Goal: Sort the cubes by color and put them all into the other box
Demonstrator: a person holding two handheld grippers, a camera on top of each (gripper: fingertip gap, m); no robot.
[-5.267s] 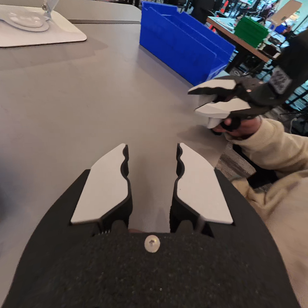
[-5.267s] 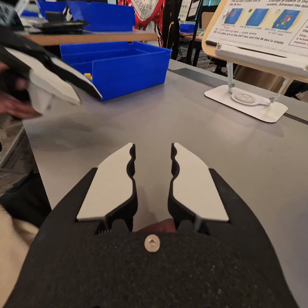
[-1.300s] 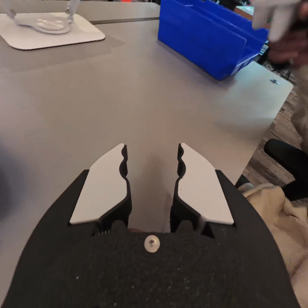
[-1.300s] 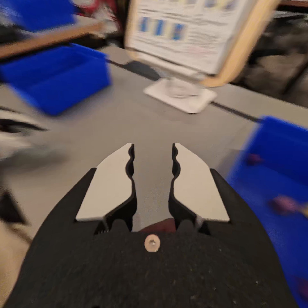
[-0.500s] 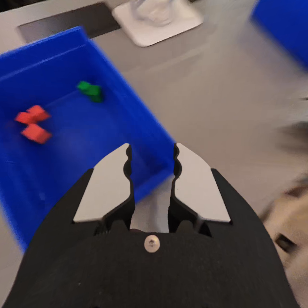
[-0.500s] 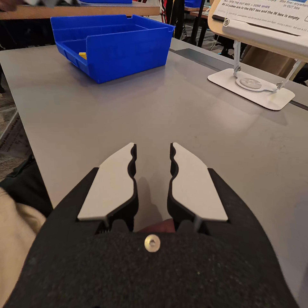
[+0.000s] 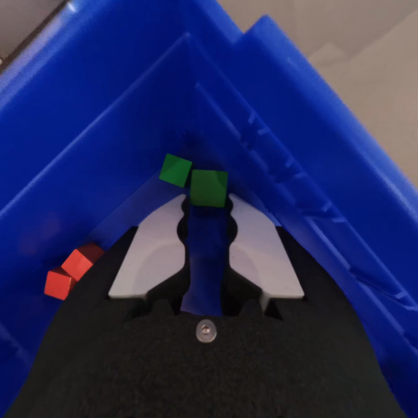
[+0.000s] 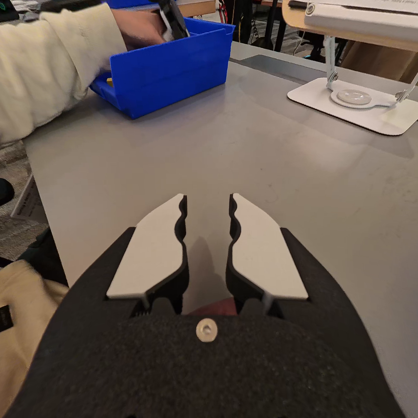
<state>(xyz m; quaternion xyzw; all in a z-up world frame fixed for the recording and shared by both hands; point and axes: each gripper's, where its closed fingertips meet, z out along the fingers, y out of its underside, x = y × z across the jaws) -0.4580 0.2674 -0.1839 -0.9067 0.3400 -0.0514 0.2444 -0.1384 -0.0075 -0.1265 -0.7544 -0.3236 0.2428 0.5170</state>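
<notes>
On the grey desk (image 8: 226,147) sits the blue box (image 7: 113,113), holding two green cubes and two red cubes (image 7: 67,273). Left tongs (image 7: 207,199) gape, empty, just before the nearer green cube (image 7: 208,188); right tongs (image 8: 208,199) hover open, empty. Sorting looks barely begun.

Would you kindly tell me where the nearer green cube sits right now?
In the left wrist view, the nearer green cube lies in the blue box corner, just ahead of the open left gripper, beside the second green cube.
</notes>
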